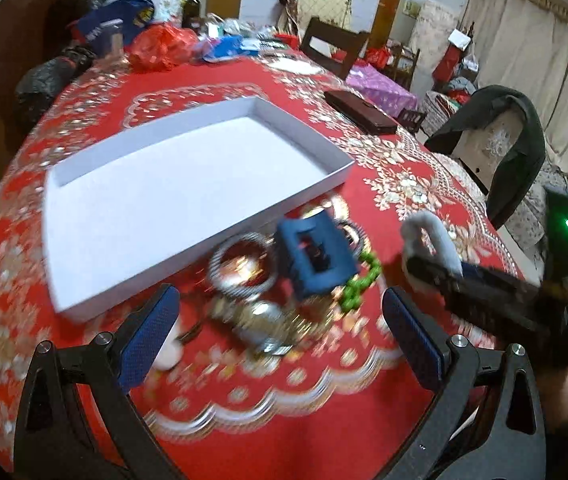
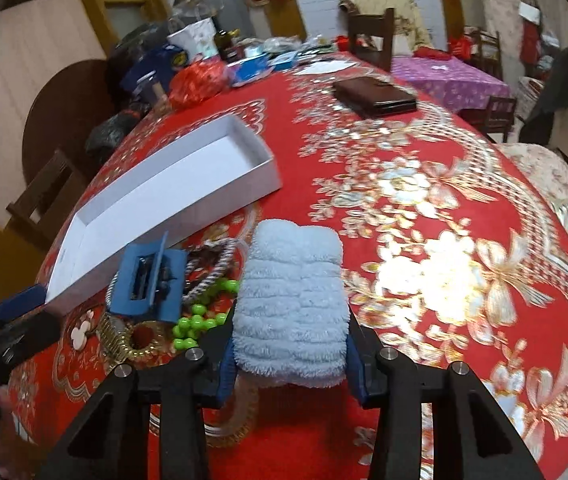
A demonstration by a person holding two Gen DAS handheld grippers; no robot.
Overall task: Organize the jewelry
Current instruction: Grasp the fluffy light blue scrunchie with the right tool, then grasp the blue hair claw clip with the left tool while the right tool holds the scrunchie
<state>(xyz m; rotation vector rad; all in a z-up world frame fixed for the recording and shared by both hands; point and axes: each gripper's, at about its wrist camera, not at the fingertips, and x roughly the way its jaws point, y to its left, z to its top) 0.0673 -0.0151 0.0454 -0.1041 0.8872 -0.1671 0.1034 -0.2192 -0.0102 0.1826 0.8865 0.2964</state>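
R gripper point(image 2: 289, 354) fingers clenched on a fluffy pale-blue scrunchie point(image 2: 289, 300), ribbed w/ soft folds, bulging up past the fingertips. It's held above the table point(image 2: 463, 200), just beside the jewelry pile, near the table's front edge.

L gripper point(image 1: 280, 330) fingers released, wide apart, nothing between them, hovering over the pile.

Pile: blue hair claw point(image 1: 313, 258), boxy w/ a rectangular cutout, sitting on top; silver twisted bangle point(image 1: 242, 266) touching it on the box side; green beads point(image 1: 357, 284), bright lime, on the other side; gold coil tie point(image 2: 124, 342) at the pile's near end. Left view is motion-blurred, so the small pieces under the claw can't be made out.

White box point(image 1: 200, 148), shallow, open, rectangular, lies just beyond the pile; its near long wall is next to the bangle.

Dark wallet point(image 2: 373, 96) lies well apart, toward the table's far edge.

View diffs: the right view shows the scrunchie's texture close up and the coil tie clearly, plus a small white-pink piece point(image 2: 80, 334) by the pile; L gripper only peeks in at its left edge. The left view shows the box's whole interior and the R gripper from the side w/ the scrunchie as a pale loop point(image 1: 429, 236).
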